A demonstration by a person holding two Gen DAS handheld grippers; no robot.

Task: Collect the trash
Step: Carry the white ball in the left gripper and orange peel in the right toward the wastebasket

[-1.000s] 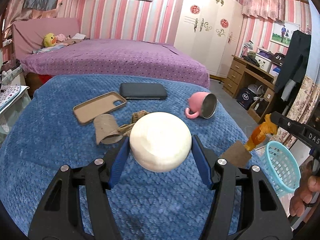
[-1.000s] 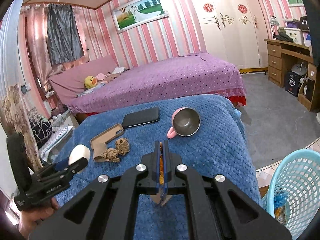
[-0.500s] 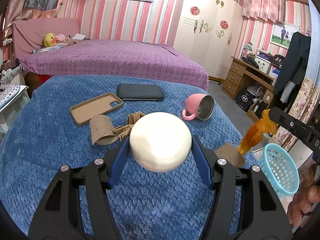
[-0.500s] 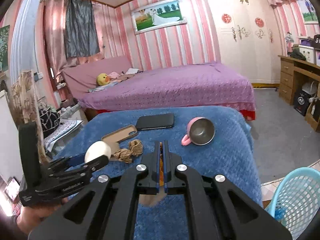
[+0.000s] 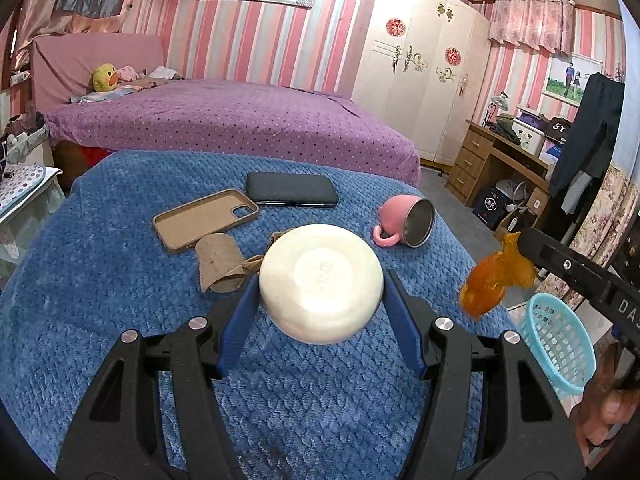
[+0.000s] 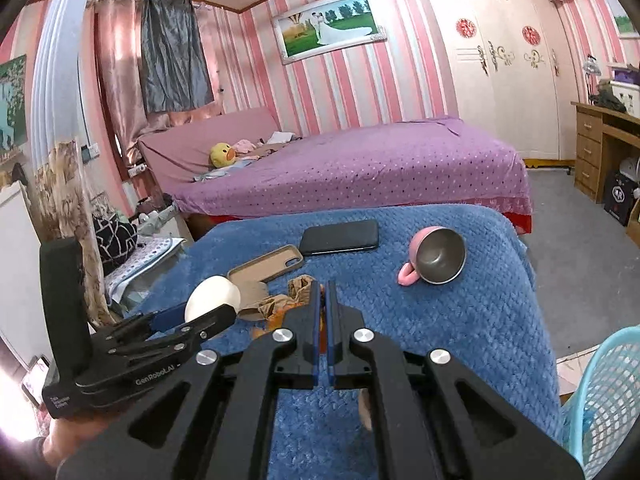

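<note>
- Orange wrapper [image 5: 494, 280], crinkled, translucent, pinched in the right gripper [image 6: 322, 304]; jaws shut down to a thin slit, wrapper hanging below the tips, off the right edge of the blue blanket [image 5: 100, 300] and above and left of the light-blue basket [image 5: 560, 344].
- Only scraps of orange showing under the fingers in the right wrist view.
- White bowl [image 5: 320, 282], bottom facing the camera, clamped between the blue pads of the left gripper [image 5: 320, 292]; jaws spread wide to the bowl's width, held above the blanket's middle.
- Crumpled brown paper [image 5: 218, 258] lying on the blanket just behind and left of the bowl, partly hidden by it.
- Tan phone case [image 5: 206, 218], open side up, on the blanket beyond the paper.
- Dark phone [image 5: 291, 194] flat on the blanket, touching or just beside the case's far corner; cannot tell which.
- Pink mug [image 5: 406, 220] tipped on its side on the blanket, right of the bowl, steel inside facing right.
- Basket on the floor past the blanket's right edge.
- Purple bed [image 5: 224, 120] behind the blanket.
</note>
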